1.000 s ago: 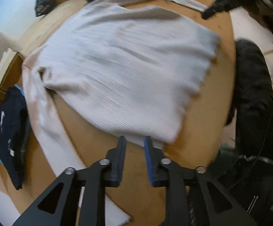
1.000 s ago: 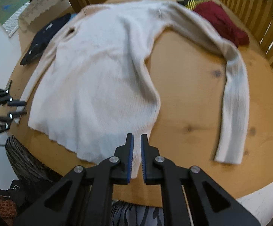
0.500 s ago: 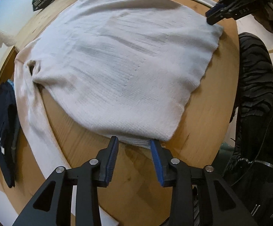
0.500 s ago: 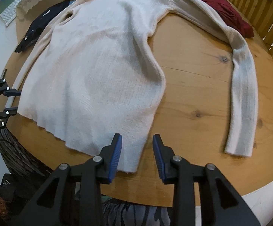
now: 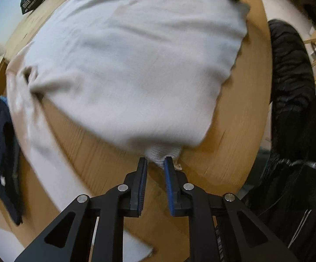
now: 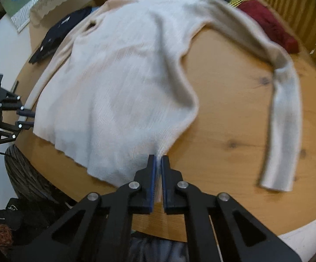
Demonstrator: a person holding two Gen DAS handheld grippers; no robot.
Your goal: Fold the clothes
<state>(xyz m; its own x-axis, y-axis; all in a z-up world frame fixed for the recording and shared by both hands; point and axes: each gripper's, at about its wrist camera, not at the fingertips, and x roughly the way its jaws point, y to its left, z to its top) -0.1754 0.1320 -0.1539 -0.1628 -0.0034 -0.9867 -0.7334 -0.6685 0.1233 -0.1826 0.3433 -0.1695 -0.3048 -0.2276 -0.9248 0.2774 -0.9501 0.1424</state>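
A cream knit sweater (image 5: 131, 65) lies spread flat on a round wooden table (image 5: 240, 131), its sleeves stretched out to both sides. My left gripper (image 5: 155, 160) points down at one hem corner; its jaws are closing, and a bunch of hem fabric is pinched between the blue pads. In the right wrist view the sweater (image 6: 123, 87) fills the middle, and my right gripper (image 6: 158, 159) is shut on the other hem corner, cloth showing between its fingers. The left gripper (image 6: 24, 118) also appears at the hem's far left.
A navy garment (image 6: 57, 35) lies beyond the sweater's shoulder, and a dark red one (image 6: 267, 24) sits near the far sleeve (image 6: 286, 120). Wooden slats (image 6: 289, 4) stand at the back right. A person's dark clothing (image 5: 293, 87) is close to the table edge.
Both grippers opened wider, came down over the hem corners and closed on the fabric. The left hem corner is now bunched up between the left pads.
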